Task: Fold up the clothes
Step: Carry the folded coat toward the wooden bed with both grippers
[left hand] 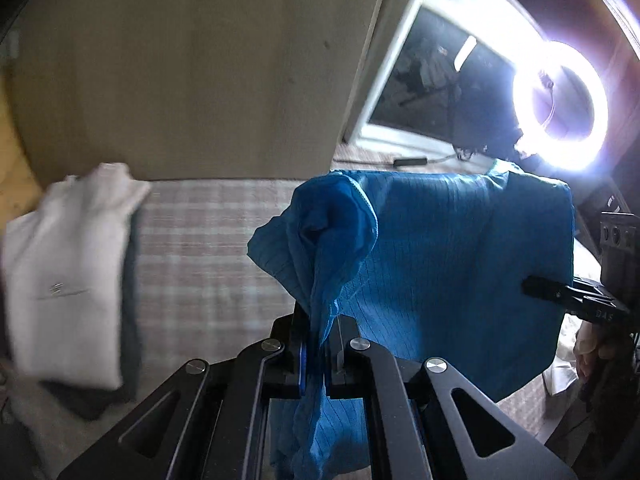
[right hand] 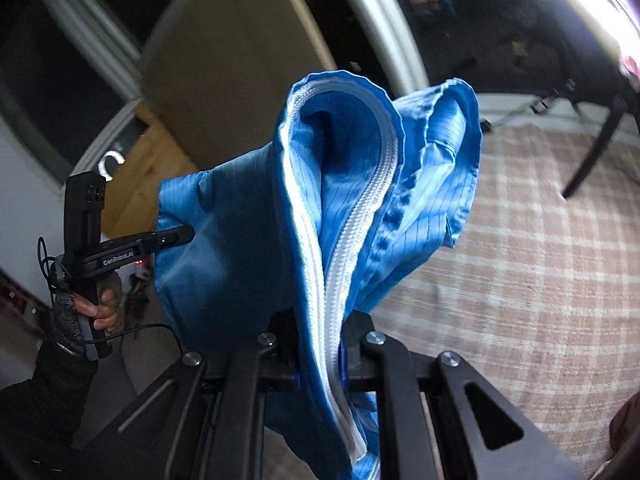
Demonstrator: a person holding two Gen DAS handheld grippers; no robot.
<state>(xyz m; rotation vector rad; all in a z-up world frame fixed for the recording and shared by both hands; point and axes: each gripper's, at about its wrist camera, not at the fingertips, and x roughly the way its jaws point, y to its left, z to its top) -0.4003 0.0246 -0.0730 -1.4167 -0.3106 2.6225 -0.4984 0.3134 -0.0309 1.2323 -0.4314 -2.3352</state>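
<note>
Ring light (left hand: 560, 108) — plaid cover (left hand: 208, 240) (checked).

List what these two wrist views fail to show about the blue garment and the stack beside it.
- Blue garment, lower hem: cut off by the bottom edge, both views.
- Its overall shape: bunched, zipper partly hidden by folds, right wrist view.
- White folded garment: blurred, left wrist view; the dark item beneath mostly covered.

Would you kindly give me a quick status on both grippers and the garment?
Left gripper shut on blue garment. Right gripper shut on its white zipper edge. Garment lifted off checked bedding. White folded pile lies clear, left.
</note>
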